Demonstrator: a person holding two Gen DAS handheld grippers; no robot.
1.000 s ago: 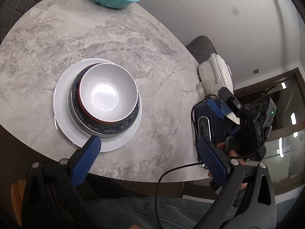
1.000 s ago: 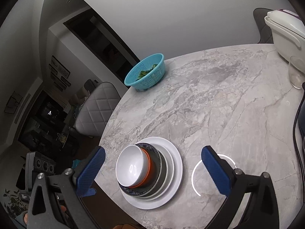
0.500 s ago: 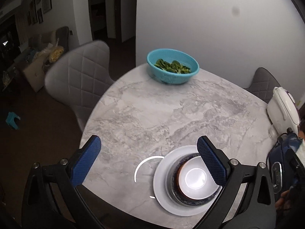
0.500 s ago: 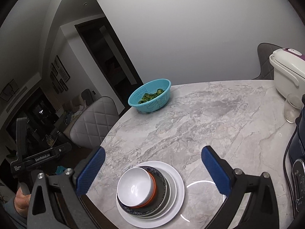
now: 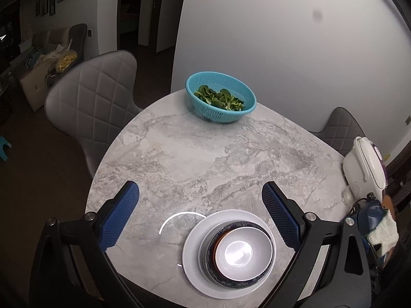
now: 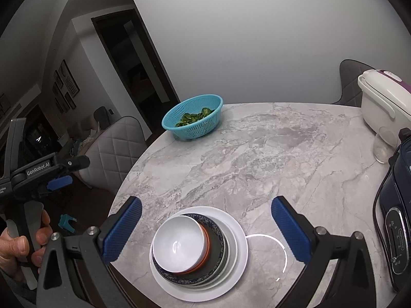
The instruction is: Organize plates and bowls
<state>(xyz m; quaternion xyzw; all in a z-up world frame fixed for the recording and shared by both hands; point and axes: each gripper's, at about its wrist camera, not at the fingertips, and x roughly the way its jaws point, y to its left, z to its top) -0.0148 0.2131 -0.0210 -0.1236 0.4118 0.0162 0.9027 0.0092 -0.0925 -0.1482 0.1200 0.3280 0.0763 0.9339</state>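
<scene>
Crockery stack (image 6: 197, 254) sitting near the marble table's (image 5: 205, 154) front edge: white bowl (image 6: 179, 243) nested on top; we are holding the left gripper (image 5: 200, 218) above it, jaws closing, nothing between; right gripper (image 6: 205, 228) spread wide, empty.

Below the right gripper (image 6: 205, 228), the stacked dishes hide each other: the white bowl (image 6: 179, 246) covers most of the orange-rimmed bowl (image 6: 207, 243) and the blue-patterned dish (image 6: 218, 233) under it, so only rims show, and how many plates lie beneath cannot be told. To that gripper's right, the dark blue appliance (image 6: 395, 205) is cut off by the picture's edge, and its panel markings are too small to read. Ahead of the left gripper (image 5: 200, 210), the near edge of the surface (image 5: 205, 159) is hidden behind the gripper's black frame. To its far right, a pale cloth (image 5: 382, 233) covers part of something dark that cannot be made out.
</scene>
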